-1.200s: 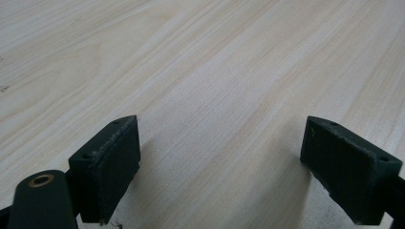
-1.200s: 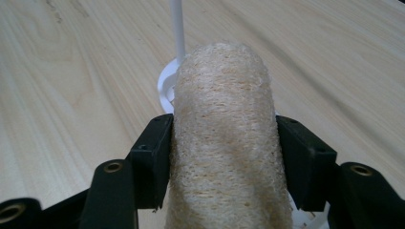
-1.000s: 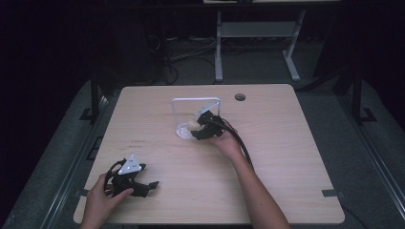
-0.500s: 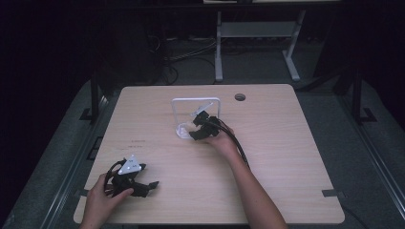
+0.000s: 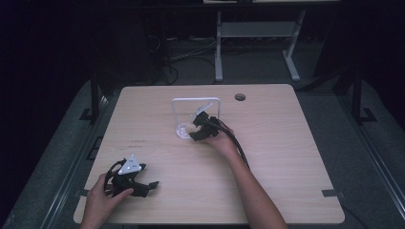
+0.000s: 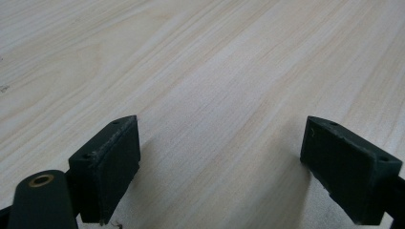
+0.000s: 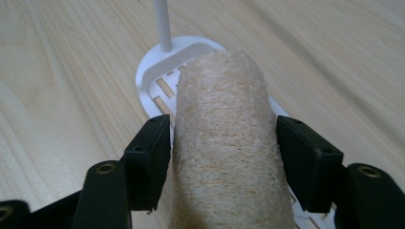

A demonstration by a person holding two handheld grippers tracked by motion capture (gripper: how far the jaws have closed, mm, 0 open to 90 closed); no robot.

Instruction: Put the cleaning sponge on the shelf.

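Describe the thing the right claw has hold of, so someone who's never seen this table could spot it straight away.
On the wooden table, find the white rack standing near its middle. Over the rack's slotted base is the right claw, clamped on a loofah. It is a tan, coarse-fibred cylinder, the one rough, soft-looking thing among smooth plastic and wood.

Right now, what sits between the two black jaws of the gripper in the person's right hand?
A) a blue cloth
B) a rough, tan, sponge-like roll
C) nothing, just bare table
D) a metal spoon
B: in the right gripper view, the tan fibrous roll stands between the jaws of the right gripper, over the white slotted rack on the wooden table.
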